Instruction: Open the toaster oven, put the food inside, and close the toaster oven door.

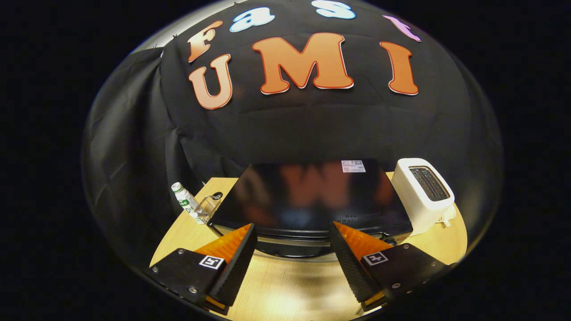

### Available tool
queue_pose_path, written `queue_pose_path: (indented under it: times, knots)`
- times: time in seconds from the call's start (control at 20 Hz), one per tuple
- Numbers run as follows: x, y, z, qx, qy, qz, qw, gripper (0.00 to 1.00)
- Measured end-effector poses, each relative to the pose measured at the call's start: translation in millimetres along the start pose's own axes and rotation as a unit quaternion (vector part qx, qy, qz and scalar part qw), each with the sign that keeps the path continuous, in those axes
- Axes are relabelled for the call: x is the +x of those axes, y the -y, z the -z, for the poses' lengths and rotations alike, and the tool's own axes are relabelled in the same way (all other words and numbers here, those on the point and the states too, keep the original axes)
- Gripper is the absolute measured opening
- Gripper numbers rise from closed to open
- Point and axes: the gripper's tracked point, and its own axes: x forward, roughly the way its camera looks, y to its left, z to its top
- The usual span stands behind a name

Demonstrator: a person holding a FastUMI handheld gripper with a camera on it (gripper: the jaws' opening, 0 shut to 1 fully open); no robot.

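Gripper (292, 249) fingers apart above the toaster oven (308, 196); heavy, rigid, glossy door, so grip its near handle.

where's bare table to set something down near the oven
Bare table lies between the open fingers, just before the oven. Crowded beside it: bottle on one side, toaster touching on the other.

A staged recording booth, this: black cloth wall (285, 129) draped behind a pale wooden tabletop (285, 285) carrying kitchen props, a glossy black toaster oven (308, 200) and a white slot toaster (424, 194).
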Motion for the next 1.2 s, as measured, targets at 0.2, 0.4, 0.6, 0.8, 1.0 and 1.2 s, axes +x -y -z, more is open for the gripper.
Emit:
queue_pose_path:
  times: [0.2,0.4,0.6,0.8,1.0,1.2]
  knots:
    - [12,-3,9,0.01,-0.005,0.015,1.0,0.97]
    - [11,-2,12,-0.004,0.007,0.029,1.0,0.96]
    - [-4,-3,26,-0.017,0.019,0.029,0.999,0.92]
    - [-27,-2,51,-0.022,-0.005,0.017,1.0,0.84]
    - [-52,-7,90,-0.028,-0.051,0.001,0.998,0.79]
    - [-65,-10,124,-0.013,-0.09,-0.009,0.996,0.79]
